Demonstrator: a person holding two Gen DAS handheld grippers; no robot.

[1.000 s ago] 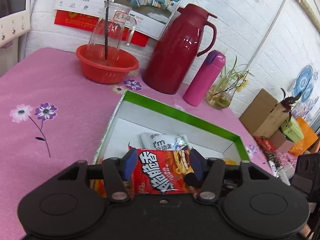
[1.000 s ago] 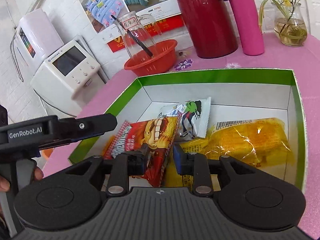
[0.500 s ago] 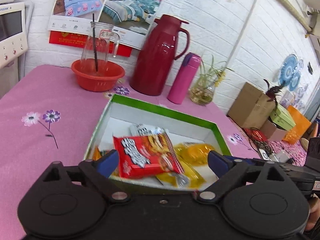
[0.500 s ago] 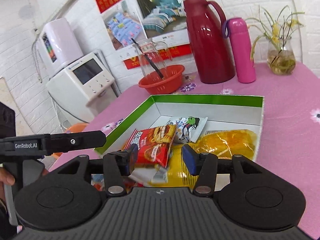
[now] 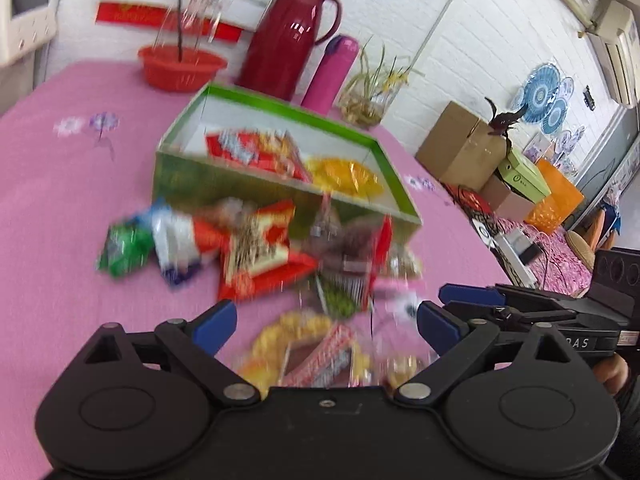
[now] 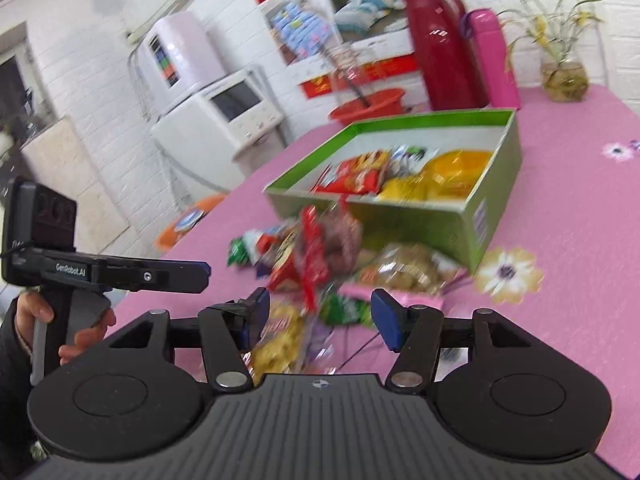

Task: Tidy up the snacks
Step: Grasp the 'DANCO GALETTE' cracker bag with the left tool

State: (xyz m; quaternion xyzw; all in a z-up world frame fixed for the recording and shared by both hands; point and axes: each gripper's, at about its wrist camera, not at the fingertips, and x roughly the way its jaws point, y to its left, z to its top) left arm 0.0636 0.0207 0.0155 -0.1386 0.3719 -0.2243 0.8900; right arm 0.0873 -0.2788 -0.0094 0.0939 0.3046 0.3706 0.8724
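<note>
Across the whole lower scene spreads the pink flowered tablecloth point(image 5: 60, 200), carrying everything else. On it sits the green box point(image 6: 492, 184), open-topped with a white inside; a red snack packet point(image 5: 256, 152) and a yellow snack packet point(image 5: 344, 172) lie within it. Behind the box, toward the white brick wall, stand a dark red thermos jug point(image 5: 292, 36), a red plastic basin point(image 5: 182, 66) with a glass pitcher in it, a pink bottle point(image 5: 332, 70) and a small glass vase of plants point(image 6: 564, 80). A white appliance point(image 6: 224, 120) stands off the table's far edge. Cardboard boxes point(image 5: 460, 144) sit on the floor beyond the opposite side.

Just in front of the box's near wall lies a loose pile of snack packets point(image 5: 260, 252), motion-blurred: red, green, white and yellow wrappers overlapping, some touching the box. The pile lies between both grippers and the box.

The left gripper point(image 5: 324, 326) hovers above the nearest packets, jaws wide apart, holding nothing. The right gripper point(image 6: 320, 318) hovers likewise, jaws apart and empty.
</note>
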